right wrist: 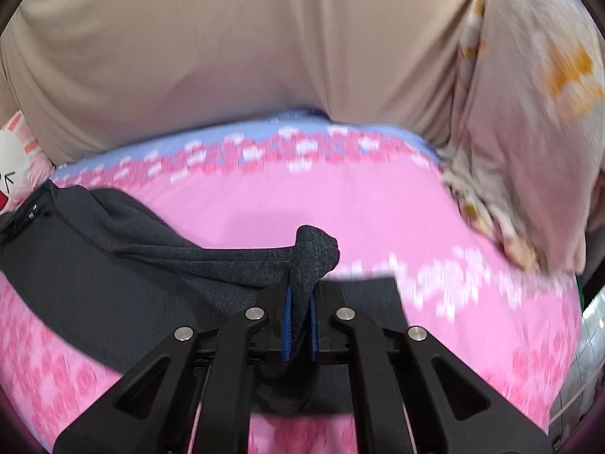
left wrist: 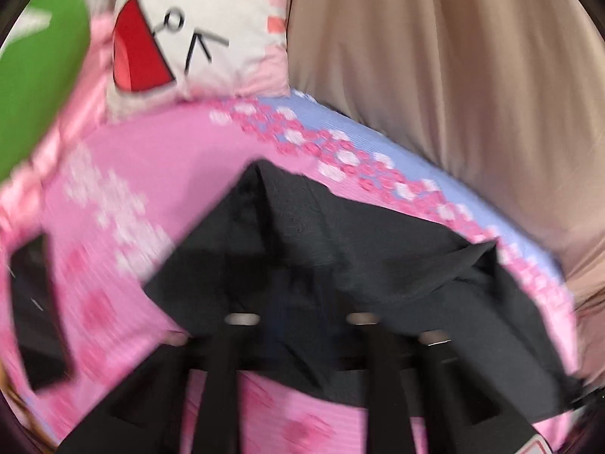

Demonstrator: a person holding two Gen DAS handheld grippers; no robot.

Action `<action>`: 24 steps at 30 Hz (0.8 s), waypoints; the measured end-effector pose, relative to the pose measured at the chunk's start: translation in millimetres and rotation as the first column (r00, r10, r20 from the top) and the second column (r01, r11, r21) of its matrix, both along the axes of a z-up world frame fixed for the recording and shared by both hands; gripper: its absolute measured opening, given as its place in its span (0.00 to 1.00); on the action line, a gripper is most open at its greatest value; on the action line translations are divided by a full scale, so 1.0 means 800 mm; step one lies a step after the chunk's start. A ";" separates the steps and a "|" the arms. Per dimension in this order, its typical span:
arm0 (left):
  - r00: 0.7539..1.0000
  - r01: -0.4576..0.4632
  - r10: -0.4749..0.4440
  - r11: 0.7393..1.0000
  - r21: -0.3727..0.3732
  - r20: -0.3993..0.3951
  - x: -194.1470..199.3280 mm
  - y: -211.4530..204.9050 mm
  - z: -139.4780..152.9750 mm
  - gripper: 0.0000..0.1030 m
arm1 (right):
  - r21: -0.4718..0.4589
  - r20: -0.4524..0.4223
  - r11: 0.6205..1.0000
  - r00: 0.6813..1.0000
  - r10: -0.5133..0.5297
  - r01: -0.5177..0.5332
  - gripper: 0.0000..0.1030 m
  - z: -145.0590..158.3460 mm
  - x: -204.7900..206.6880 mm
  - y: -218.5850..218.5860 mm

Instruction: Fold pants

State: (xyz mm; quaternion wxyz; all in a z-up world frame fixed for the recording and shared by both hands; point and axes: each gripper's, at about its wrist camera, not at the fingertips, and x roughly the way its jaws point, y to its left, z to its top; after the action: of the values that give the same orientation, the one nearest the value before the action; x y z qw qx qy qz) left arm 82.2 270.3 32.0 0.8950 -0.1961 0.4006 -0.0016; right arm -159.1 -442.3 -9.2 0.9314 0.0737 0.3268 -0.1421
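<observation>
Right tool (right wrist: 298, 317) clamped on a bunched edge of the pants (right wrist: 113, 257), blue pads (right wrist: 286, 325) pinching the fabric. Left tool (left wrist: 298, 319) sits over dark cloth; blur hides its tips, so can't tell if it grips. Pants lie across the bed (right wrist: 378, 212), spreading toward 9 o'clock in right view, near the pillow (left wrist: 196, 38) at 11 o'clock in left view. To fold well: keep both ends level, cloth taut, lay edge onto edge, release only once flat.
</observation>
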 end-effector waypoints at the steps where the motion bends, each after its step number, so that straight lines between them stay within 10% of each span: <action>1: 1.000 -0.005 0.005 0.999 -0.047 0.000 -0.002 0.000 -0.004 0.66 | 0.005 -0.003 1.000 1.000 -0.003 0.003 0.06 -0.005 -0.004 0.003; 6: 0.995 -0.076 0.062 0.977 -0.200 -0.077 0.007 -0.005 -0.028 0.76 | 0.045 0.022 0.999 0.999 -0.027 0.026 0.10 -0.015 -0.019 0.006; 11: 0.978 -0.151 0.073 0.895 -0.420 -0.196 0.038 0.004 -0.067 0.72 | 0.060 0.035 0.998 0.999 -0.031 0.029 0.11 -0.015 -0.027 0.009; 13: 0.980 -0.129 0.045 0.886 -0.445 -0.194 0.051 0.007 -0.068 0.05 | 0.067 0.037 0.997 0.999 -0.033 0.030 0.11 -0.015 -0.027 0.008; 20: 0.991 -0.134 0.128 0.952 -0.277 -0.039 0.014 0.063 0.021 0.02 | 0.087 0.058 0.995 0.996 -0.061 0.055 0.17 -0.015 -0.035 0.001; 24: 0.974 -0.200 0.185 0.972 -0.122 -0.129 0.014 0.090 -0.007 0.03 | 0.126 0.055 0.982 0.988 -0.148 0.140 0.45 -0.017 -0.046 -0.017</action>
State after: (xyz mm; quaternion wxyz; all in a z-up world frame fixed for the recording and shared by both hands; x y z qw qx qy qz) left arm 93.2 342.2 26.0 0.8506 -0.2938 0.4303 0.0698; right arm -195.8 -455.9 -23.1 0.9225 0.1581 0.2987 -0.1864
